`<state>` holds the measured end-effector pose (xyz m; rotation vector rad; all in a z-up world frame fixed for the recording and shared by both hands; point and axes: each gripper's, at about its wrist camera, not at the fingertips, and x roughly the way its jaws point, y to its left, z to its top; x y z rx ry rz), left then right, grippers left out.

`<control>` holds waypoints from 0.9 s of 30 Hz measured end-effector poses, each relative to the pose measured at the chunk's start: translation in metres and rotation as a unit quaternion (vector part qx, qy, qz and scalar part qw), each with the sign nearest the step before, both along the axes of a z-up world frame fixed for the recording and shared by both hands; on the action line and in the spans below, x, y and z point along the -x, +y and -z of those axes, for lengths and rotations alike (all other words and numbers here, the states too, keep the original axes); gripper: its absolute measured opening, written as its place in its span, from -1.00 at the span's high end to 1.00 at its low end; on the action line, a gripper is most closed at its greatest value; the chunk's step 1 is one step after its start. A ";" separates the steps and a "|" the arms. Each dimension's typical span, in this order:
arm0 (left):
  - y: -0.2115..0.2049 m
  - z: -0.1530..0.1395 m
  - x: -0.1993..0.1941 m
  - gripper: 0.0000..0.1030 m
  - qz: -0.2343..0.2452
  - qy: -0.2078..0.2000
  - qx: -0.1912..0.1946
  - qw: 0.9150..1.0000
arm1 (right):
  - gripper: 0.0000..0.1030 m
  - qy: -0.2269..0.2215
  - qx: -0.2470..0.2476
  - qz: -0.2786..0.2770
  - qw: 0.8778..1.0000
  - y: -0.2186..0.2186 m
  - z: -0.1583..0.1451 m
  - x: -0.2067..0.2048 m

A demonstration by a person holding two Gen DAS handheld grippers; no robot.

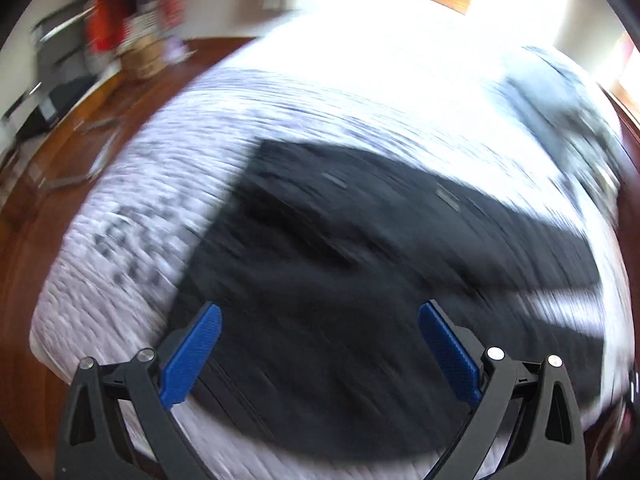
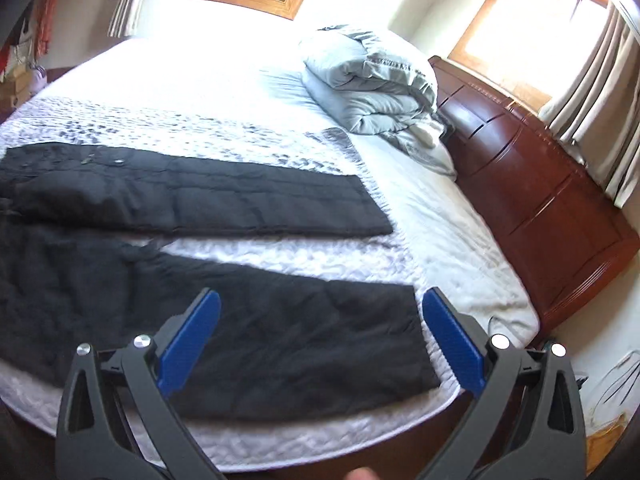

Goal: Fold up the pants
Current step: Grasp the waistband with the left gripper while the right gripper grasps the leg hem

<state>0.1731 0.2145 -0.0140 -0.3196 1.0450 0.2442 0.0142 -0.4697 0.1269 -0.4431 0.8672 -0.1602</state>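
Black pants [image 2: 224, 264] spread flat on white quilted bed [image 2: 460, 232], legs apart, unfolded. Left gripper [image 1: 320, 312] and right gripper [image 2: 322, 300] both gaping wide above fabric, holding nothing.

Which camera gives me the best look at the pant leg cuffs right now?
The right wrist view: it is sharp, and both cuffs of the black pants lie flat on the bed. The left wrist view shows the pants motion-blurred.

Black pants [image 2: 192, 200] lying flat and unfolded on a white quilted bed [image 2: 440, 216], the two legs spread apart in a V with bedding visible between them, hems toward the footboard side; waist end blurred in the left wrist view.
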 end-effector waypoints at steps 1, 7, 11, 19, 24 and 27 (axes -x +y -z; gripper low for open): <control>0.022 0.007 -0.017 -0.93 -0.018 0.011 0.003 1.000 | -0.96 0.005 -0.018 -0.007 1.000 -0.007 0.001 -0.011; 0.098 0.077 -0.114 -0.93 -0.036 0.117 0.092 0.988 | -0.96 0.049 -0.133 0.003 0.990 -0.058 0.023 -0.103; 0.096 0.107 -0.147 -0.93 -0.024 0.157 0.119 0.980 | -0.95 0.081 -0.130 0.009 0.988 -0.084 0.051 -0.156; 0.067 0.126 -0.168 0.07 0.005 0.213 0.050 0.976 | -0.95 0.122 -0.164 0.029 0.978 -0.138 0.099 -0.253; 0.058 0.110 -0.164 0.92 0.009 0.198 0.015 0.980 | -0.95 0.129 -0.173 0.055 0.975 -0.168 0.112 -0.322; 0.050 0.103 -0.160 0.94 0.015 0.186 0.001 0.982 | -0.95 0.142 -0.137 0.059 0.979 -0.181 0.122 -0.365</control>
